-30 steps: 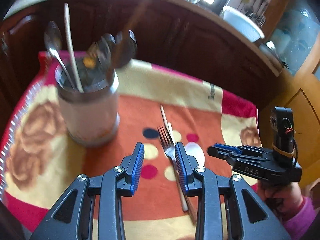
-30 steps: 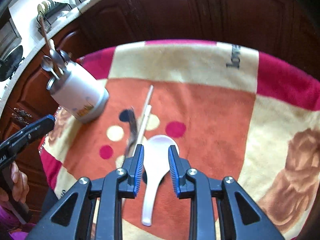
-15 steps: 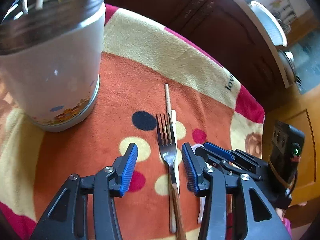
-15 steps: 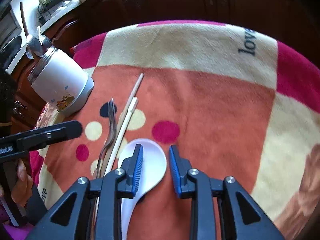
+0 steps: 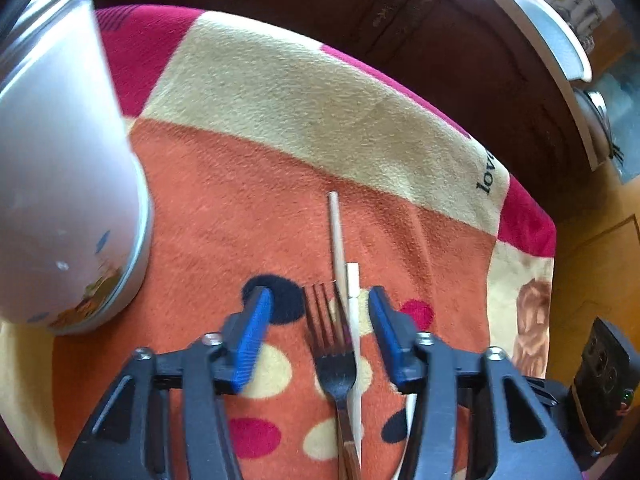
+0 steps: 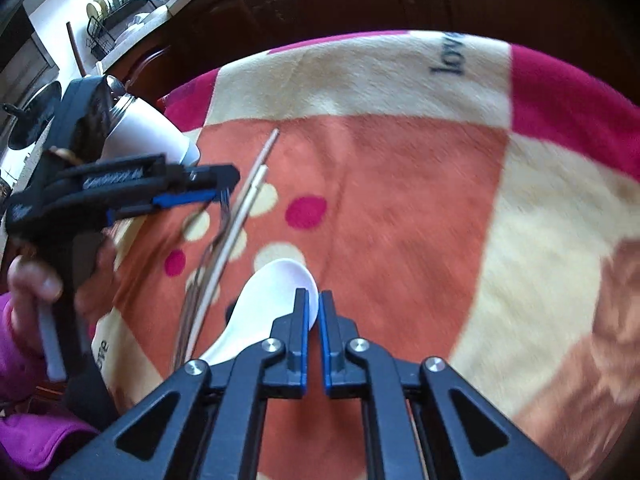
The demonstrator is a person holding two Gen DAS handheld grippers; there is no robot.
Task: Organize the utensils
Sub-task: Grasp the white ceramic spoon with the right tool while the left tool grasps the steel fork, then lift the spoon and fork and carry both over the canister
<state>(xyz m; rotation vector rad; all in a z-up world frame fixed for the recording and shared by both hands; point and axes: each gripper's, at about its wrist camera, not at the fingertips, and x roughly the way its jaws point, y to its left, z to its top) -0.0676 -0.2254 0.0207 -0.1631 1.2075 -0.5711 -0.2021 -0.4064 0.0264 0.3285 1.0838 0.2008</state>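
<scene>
A metal fork (image 5: 334,364) and two pale chopsticks (image 5: 339,240) lie side by side on the patterned blanket (image 5: 320,92). My left gripper (image 5: 318,320) hangs low over them, its jaws closing with the fork's tines and the chopsticks between the pads, untouched. The white canister (image 5: 60,200) of utensils stands at the left. In the right wrist view my right gripper (image 6: 314,308) is shut on the right rim of the white spoon's bowl (image 6: 276,288). The left gripper (image 6: 224,192) shows there over the fork (image 6: 208,240), held by a hand (image 6: 36,280).
Dark wooden cabinets (image 5: 420,20) run behind the table. A white bowl (image 5: 552,32) sits on the counter at the right, and a dish rack (image 6: 116,12) stands at the far left. The blanket's red border (image 6: 568,92) marks the table's far edge.
My left gripper sank toward the fork and chopsticks, and the canister slid to the picture's left edge. My right gripper came down on the spoon's bowl and shut on its rim.
</scene>
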